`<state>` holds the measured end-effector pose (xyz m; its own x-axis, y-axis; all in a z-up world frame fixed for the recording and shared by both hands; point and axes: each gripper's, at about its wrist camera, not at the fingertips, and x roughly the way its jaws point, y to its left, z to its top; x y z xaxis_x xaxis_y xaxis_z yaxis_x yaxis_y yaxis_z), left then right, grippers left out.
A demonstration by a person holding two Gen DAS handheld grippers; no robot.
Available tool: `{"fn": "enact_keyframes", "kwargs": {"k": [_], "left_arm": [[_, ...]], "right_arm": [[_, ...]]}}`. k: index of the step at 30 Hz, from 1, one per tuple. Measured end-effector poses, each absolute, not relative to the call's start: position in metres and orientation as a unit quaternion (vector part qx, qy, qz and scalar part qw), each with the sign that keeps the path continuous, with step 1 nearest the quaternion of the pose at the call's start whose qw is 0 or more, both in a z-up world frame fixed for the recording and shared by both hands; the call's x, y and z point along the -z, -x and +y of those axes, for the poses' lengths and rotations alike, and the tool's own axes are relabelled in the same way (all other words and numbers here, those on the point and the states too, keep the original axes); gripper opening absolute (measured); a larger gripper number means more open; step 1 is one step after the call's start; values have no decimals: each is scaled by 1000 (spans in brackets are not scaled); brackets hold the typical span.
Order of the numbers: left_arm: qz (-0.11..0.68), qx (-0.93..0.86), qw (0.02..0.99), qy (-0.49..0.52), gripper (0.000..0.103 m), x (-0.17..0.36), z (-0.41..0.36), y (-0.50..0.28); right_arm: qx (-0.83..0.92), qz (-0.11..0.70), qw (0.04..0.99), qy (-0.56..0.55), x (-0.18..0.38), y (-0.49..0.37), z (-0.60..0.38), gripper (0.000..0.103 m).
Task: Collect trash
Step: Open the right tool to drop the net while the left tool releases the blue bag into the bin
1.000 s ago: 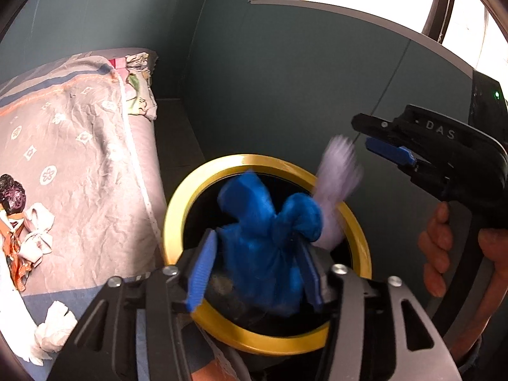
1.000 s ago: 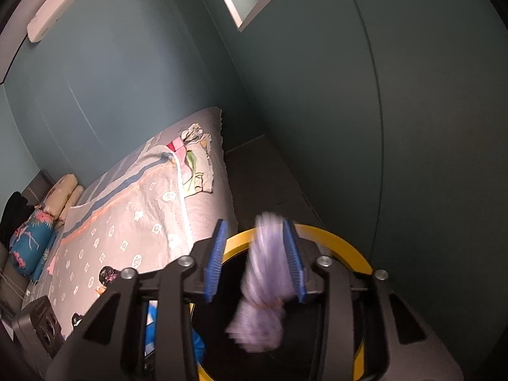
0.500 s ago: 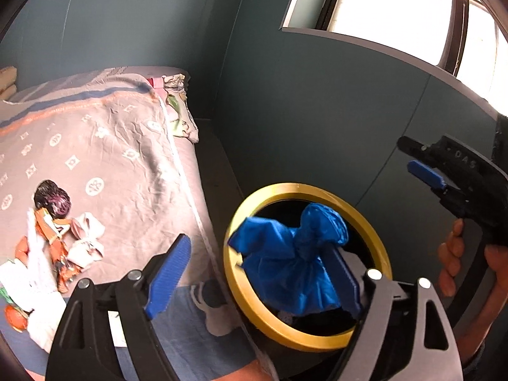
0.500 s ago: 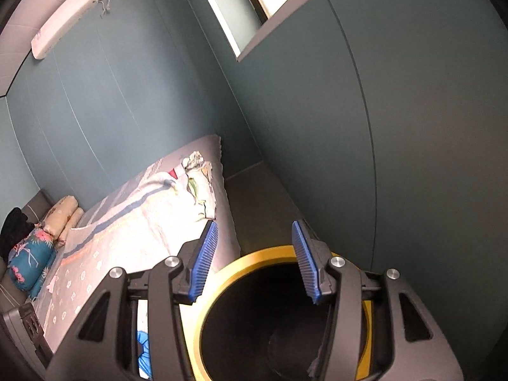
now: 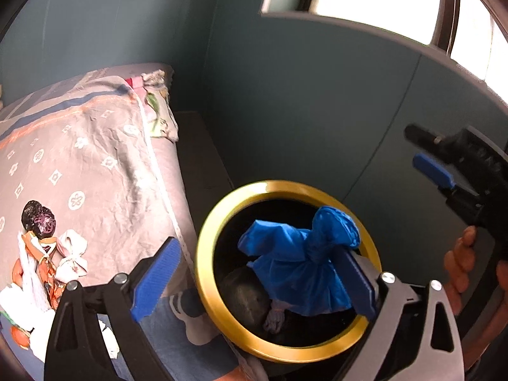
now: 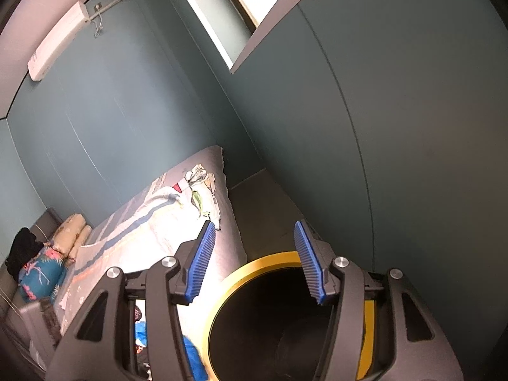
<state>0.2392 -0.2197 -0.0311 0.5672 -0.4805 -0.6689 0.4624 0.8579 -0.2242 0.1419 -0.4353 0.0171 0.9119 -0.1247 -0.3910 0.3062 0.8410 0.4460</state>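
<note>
My left gripper [image 5: 257, 282] hangs over the black bin with the gold rim [image 5: 206, 254], and its jaws are opening wide. A knotted blue bag [image 5: 301, 263] clings to the right pad alone, above the bin's mouth. The left pad is far off it. A lilac bag [image 5: 274, 317] lies inside the bin. My right gripper [image 6: 255, 265] is over the bin's rim [image 6: 222, 289], its jaws opening with nothing between them. From the left wrist it shows at the right [image 5: 435, 171]. A dark purple bag [image 5: 38, 219] and a white knotted bag [image 5: 73, 257] lie on the bed.
The bed's grey patterned sheet [image 5: 95, 158] is left of the bin, with orange wrappers and white scraps at its near corner. A teal wall [image 6: 397, 127] stands close behind the bin. Pillows [image 6: 47, 273] lie at the bed's far end. A hand [image 5: 460, 266] holds the right gripper.
The left jaws spread off the blue bag, which now hangs from one pad. The right gripper let the lilac bag fall into the bin, then opened further and tilted up.
</note>
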Motion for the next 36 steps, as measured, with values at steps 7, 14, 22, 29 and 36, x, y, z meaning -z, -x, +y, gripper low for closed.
{"fn": "enact_keyframes", "kwargs": {"k": [7, 14, 22, 29, 36], "left_arm": [[469, 292, 833, 27, 93, 46, -239, -262], [578, 344, 730, 121, 93, 70, -249, -287], [616, 383, 664, 185, 93, 83, -254, -292], [583, 380, 691, 197, 93, 64, -231, -290], [513, 311, 780, 178, 93, 31, -162, -286]], "right_arm": [[118, 152, 943, -272, -27, -118, -445, 51], [115, 131, 943, -284, -36, -100, -453, 53], [141, 102, 952, -252, -49, -80, -446, 56], [108, 111, 958, -241, -55, -81, -428, 57], [67, 131, 967, -209, -62, -91, -394, 60]]}}
